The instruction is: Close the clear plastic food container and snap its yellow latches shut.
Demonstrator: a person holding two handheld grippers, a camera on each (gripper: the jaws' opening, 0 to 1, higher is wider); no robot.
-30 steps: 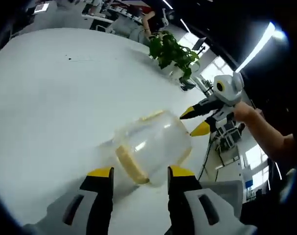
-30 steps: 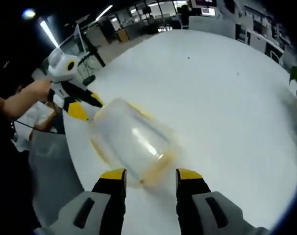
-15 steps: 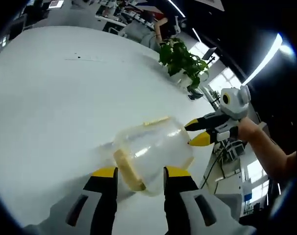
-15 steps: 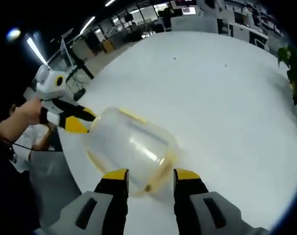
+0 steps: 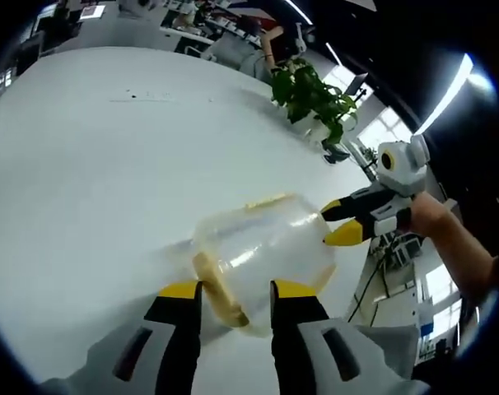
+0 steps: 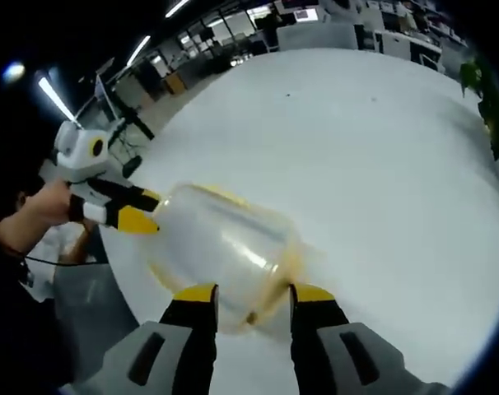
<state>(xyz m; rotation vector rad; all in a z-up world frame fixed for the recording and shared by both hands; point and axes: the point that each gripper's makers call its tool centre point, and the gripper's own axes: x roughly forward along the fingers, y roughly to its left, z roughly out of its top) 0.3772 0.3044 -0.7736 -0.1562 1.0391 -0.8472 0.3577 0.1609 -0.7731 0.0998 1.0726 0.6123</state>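
The clear plastic food container (image 5: 262, 251) sits on the round white table (image 5: 93, 164), low and in the middle of the left gripper view. The left gripper (image 5: 233, 290) comes up from the bottom edge, with its jaws a little apart on each side of a yellow latch (image 5: 215, 284). The right gripper (image 5: 338, 222) comes in from the right side of the frame, and its yellow tips are touching or almost touching the far end of the box.

In the right gripper view, the box is in the lower middle and that gripper's jaws are a little apart at its near end, not squeezing anything yet.

A green plant (image 5: 311, 90) stands near the top.

To do this well, each gripper should probably press from its own end at once, so the box cannot slide, and push a latch flat against the wall until it clicks.
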